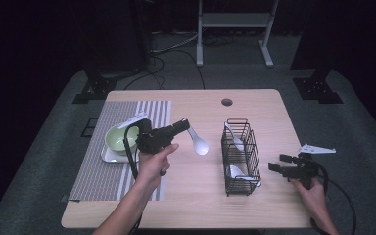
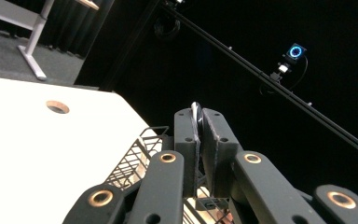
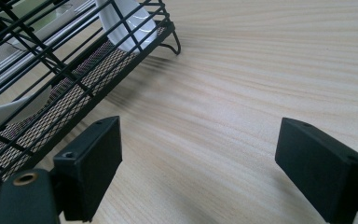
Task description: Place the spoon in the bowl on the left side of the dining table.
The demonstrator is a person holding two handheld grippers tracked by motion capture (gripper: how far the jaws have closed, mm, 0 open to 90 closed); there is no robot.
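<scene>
Overhead, left claw (image 1: pixel 184 124) w/ spoon (image 1: pixel 199 145), bowl end unseen claw-cam

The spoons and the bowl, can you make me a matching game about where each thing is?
Things:
1. white spoon
2. green bowl
3. wire basket
4. right gripper

Places or states:
A. stands on the bare wood, with two more spoons inside
B. sits on a white plate on the striped mat
C. pinched by its handle in the left gripper, up off the table
D. jaws wide apart, nothing between them, right of the basket

Pairs: 1-C, 2-B, 3-A, 4-D
</scene>
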